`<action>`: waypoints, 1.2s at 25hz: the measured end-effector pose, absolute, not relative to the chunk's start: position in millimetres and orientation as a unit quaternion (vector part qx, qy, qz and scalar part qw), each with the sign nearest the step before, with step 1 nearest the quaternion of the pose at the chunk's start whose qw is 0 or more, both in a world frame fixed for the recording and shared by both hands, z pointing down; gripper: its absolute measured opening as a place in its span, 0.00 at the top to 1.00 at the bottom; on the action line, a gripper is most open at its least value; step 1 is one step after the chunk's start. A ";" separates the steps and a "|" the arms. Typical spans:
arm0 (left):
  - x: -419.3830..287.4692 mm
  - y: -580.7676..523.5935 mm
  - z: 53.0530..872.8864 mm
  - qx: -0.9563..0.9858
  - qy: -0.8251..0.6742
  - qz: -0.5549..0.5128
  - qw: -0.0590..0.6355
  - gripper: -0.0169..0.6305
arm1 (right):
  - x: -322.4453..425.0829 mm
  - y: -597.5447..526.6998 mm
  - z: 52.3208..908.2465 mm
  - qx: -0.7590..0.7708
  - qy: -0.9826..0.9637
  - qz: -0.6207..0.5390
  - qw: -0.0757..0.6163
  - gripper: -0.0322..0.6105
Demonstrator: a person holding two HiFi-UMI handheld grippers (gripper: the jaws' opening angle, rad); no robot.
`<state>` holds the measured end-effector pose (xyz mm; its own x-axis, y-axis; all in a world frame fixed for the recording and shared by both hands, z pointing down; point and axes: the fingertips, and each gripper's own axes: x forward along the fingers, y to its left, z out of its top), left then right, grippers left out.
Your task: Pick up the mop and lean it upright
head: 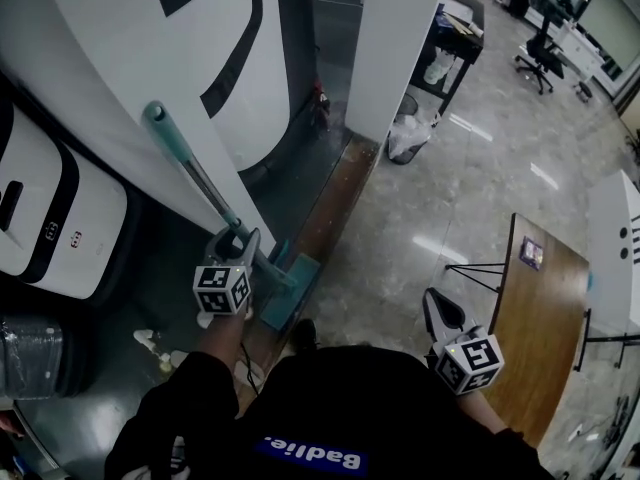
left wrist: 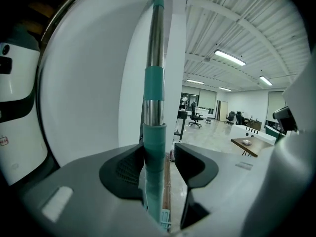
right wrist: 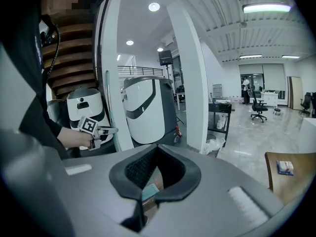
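The mop's teal and silver pole (head: pixel 195 178) leans upright against a white curved panel (head: pixel 110 78). Its teal head (head: pixel 288 290) rests on the floor by my feet. My left gripper (head: pixel 240 240) is around the lower pole. In the left gripper view the pole (left wrist: pixel 154 98) lies against the left pad, with a gap to the right pad, so my left gripper (left wrist: pixel 159 167) is open. My right gripper (head: pixel 437 308) hangs to the right, away from the mop. Its jaws (right wrist: pixel 148 199) are shut and hold nothing. The right gripper view also shows the left gripper (right wrist: pixel 111 130).
A white and black machine (head: pixel 240 58) stands behind the panel, and a smaller white unit (head: pixel 50 208) is at the left. A white pillar (head: pixel 400 38), a bagged waste bin (head: pixel 408 133) and a wooden table (head: pixel 540 318) stand to the right.
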<state>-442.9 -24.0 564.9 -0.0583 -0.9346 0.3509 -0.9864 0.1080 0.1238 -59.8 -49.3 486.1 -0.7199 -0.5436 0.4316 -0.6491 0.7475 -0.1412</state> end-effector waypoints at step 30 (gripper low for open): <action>-338.1 -58.0 505.8 0.746 -0.647 0.114 0.114 0.76 | -23.2 -49.4 481.3 0.352 -0.912 0.162 0.133 0.94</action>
